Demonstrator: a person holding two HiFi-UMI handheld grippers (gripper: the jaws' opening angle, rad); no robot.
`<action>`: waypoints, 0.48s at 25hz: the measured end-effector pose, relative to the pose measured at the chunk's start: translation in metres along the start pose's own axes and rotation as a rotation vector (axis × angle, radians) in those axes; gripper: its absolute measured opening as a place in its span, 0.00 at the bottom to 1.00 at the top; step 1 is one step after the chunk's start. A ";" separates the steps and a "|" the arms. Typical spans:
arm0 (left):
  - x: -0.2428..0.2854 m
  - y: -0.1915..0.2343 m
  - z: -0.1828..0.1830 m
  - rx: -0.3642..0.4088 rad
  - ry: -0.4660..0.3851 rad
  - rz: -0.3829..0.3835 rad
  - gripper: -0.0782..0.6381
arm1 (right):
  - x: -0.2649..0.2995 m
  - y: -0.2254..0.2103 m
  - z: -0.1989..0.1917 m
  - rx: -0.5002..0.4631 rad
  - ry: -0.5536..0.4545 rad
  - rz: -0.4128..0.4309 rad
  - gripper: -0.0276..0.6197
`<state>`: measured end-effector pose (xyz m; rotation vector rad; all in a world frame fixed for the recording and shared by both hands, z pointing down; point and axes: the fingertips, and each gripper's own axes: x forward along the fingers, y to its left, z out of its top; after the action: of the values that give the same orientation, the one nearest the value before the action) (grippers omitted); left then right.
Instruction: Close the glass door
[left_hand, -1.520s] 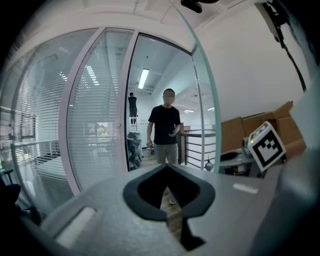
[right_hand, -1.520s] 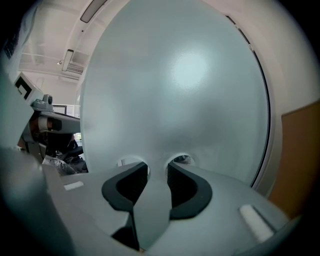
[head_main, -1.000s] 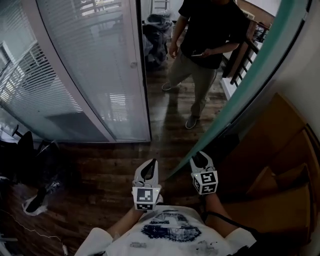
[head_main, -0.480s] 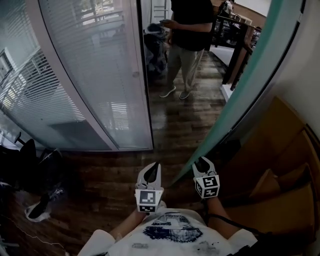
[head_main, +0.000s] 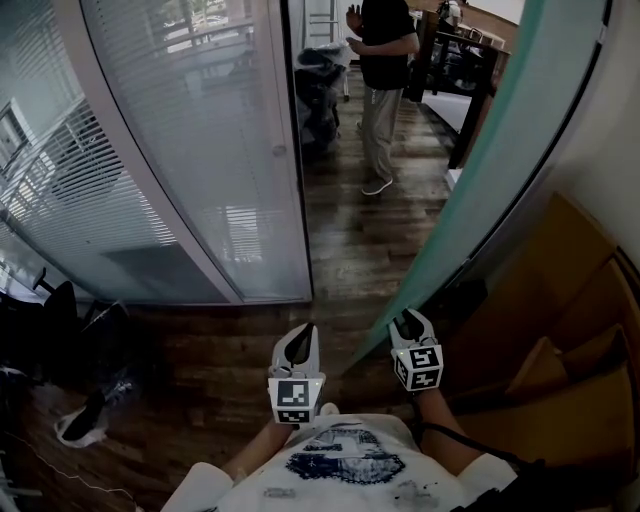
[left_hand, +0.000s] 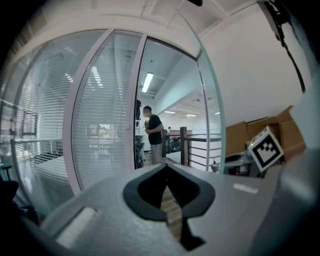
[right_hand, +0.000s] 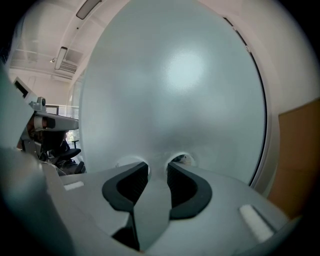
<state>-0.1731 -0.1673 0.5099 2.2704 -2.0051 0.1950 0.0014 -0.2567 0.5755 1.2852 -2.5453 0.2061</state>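
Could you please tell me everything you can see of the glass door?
The glass door is a tall frosted pane with a greenish tint, no handle visible. It stands wide open, swung back toward the white wall. The right gripper faces its frosted side closely, fingers apart; whether they touch it cannot be told.

A dark wood-plank floor (head_main: 350, 255) runs from the near room out through the doorway. A person (head_main: 383, 70) stands on it at the far end, beside a heap of dark bags (head_main: 318, 88) against the wall. At the near left lie a white shoe (head_main: 75, 425) and a thin pale cable (head_main: 45, 455). Cardboard boxes (head_main: 560, 340) rest on it to the right of the glass door (head_main: 485, 190).
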 end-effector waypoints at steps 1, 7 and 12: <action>0.000 0.002 0.001 0.000 -0.001 0.004 0.11 | 0.002 0.000 0.001 0.000 0.001 0.000 0.23; 0.003 0.016 0.003 0.004 0.002 0.024 0.11 | 0.013 0.002 0.007 0.003 -0.004 -0.005 0.23; 0.005 0.029 -0.003 -0.001 0.015 0.042 0.11 | 0.026 0.005 0.009 0.006 -0.010 -0.002 0.23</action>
<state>-0.2014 -0.1749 0.5135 2.2207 -2.0465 0.2138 -0.0186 -0.2756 0.5750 1.2939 -2.5542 0.2075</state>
